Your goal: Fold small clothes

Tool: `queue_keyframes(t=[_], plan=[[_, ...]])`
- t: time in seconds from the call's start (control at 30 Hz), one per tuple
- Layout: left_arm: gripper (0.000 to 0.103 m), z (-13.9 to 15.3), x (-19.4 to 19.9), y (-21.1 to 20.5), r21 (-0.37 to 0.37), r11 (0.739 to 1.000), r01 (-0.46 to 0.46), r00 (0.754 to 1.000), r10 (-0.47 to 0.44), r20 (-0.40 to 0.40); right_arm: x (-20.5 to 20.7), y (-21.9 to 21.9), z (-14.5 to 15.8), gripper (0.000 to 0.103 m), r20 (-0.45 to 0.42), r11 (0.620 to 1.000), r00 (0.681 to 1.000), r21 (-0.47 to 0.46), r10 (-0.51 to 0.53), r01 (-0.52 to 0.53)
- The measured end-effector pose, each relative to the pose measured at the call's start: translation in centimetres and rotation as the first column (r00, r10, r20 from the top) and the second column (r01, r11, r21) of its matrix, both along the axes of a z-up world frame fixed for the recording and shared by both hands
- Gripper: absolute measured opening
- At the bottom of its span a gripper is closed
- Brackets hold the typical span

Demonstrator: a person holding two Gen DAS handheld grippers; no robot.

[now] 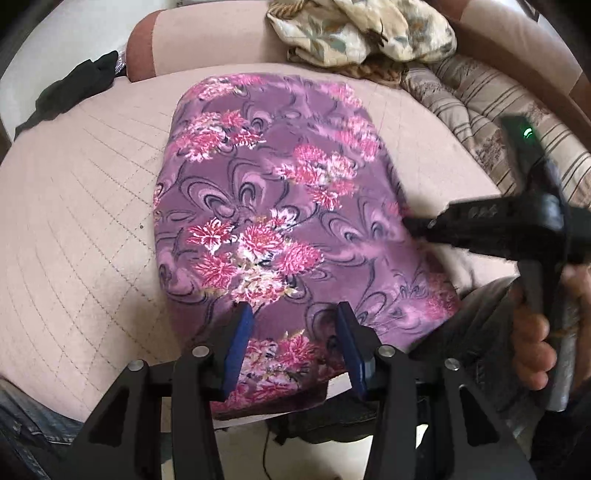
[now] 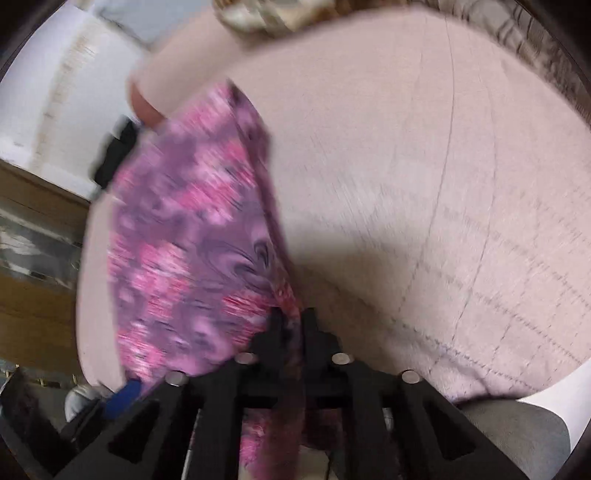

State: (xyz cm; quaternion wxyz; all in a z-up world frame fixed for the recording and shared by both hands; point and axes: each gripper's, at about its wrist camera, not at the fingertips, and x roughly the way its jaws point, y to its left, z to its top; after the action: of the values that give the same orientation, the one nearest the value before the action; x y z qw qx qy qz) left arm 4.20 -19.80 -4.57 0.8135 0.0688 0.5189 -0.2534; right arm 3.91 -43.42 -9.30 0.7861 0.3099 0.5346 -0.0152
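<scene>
A purple garment with pink flowers [image 1: 280,206] lies spread on the pale pink quilted bed [image 1: 85,221]. My left gripper [image 1: 293,317] is open, its blue pads [image 1: 242,332] standing over the garment's near edge, nothing between them. My right gripper [image 1: 417,225] reaches in from the right and pinches the garment's right edge. In the right wrist view, which is blurred, the right gripper [image 2: 293,317] is shut on that garment [image 2: 192,229], with cloth running between the fingers and the fabric lifted on the left.
A beige floral cloth [image 1: 362,33] is heaped at the far side. A striped blanket [image 1: 491,110] lies at the right. A dark garment [image 1: 70,92] sits at the far left edge. A brown bolster [image 1: 147,48] lies behind.
</scene>
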Motion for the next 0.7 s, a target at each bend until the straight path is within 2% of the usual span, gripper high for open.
queue_keyframes(t=[0.03,0.07,0.1,0.13,0.17,0.23,0.3,0.37,0.47,0.53,0.6,0.63,0.67,0.7], plan=[[0.045,1.0,0.0,0.7,-0.036,0.999,-0.013,1.000,0.013,0.012,-0.2,-0.2,0.3,0.022,0.010,1.000,1.000,0.001,-0.009,0.009],[0.045,2.3,0.1,1.5,-0.087,0.996,-0.024,0.999,0.027,0.032,-0.7,-0.4,1.0,0.035,0.040,1.000,0.999,0.000,-0.018,0.018],[0.054,3.4,0.3,2.4,-0.123,0.992,-0.037,0.998,0.044,0.049,-1.2,-0.6,1.9,0.044,0.085,1.000,0.996,0.012,-0.025,0.024],[0.070,4.1,0.6,2.9,-0.135,0.990,-0.048,0.997,0.056,0.056,-1.8,-0.8,2.6,0.062,0.127,0.999,0.991,0.034,-0.029,0.025],[0.075,5.1,1.4,3.8,-0.152,0.986,-0.072,0.994,0.083,0.065,-2.2,-1.0,3.6,0.072,0.173,0.998,0.985,0.055,-0.026,0.017],[0.078,6.1,3.4,4.6,-0.165,0.980,-0.108,0.991,0.119,0.057,-2.3,-1.5,5.6,0.075,0.220,0.999,0.975,0.044,-0.010,0.000],[0.078,6.2,6.8,5.2,-0.175,0.971,-0.161,0.986,0.164,0.005,-0.5,-2.0,7.6,0.078,0.241,0.999,0.970,0.032,0.018,-0.026],[0.078,5.5,10.1,5.5,-0.193,0.954,-0.230,0.973,0.223,-0.061,1.8,-3.0,9.9,0.091,0.281,0.996,0.959,0.059,0.048,-0.067],[0.078,3.8,14.5,5.6,-0.224,0.926,-0.305,0.951,0.281,-0.133,7.4,-3.7,11.1,0.094,0.308,0.986,0.948,0.119,0.079,-0.120],[0.078,2.6,17.2,5.5,-0.203,0.918,-0.341,0.936,0.311,-0.166,10.9,-3.7,9.9,0.094,0.288,0.984,0.955,0.137,0.069,-0.112],[0.078,1.3,19.5,5.3,-0.219,0.913,-0.344,0.932,0.303,-0.199,14.6,-4.1,6.8,0.092,0.238,0.981,0.970,0.171,0.047,-0.089],[0.078,0.9,20.0,5.2,-0.225,0.911,-0.345,0.930,0.300,-0.213,15.7,-4.4,5.0,0.083,0.213,0.979,0.977,0.193,0.027,-0.069],[0.078,0.2,20.7,5.0,-0.238,0.909,-0.344,0.928,0.289,-0.235,15.9,-4.8,3.7,0.069,0.207,0.976,0.978,0.209,0.011,-0.056],[0.078,-0.5,21.4,4.7,-0.256,0.907,-0.334,0.928,0.269,-0.259,16.0,-5.0,1.9,0.062,0.197,0.970,0.980,0.241,-0.003,-0.045]])
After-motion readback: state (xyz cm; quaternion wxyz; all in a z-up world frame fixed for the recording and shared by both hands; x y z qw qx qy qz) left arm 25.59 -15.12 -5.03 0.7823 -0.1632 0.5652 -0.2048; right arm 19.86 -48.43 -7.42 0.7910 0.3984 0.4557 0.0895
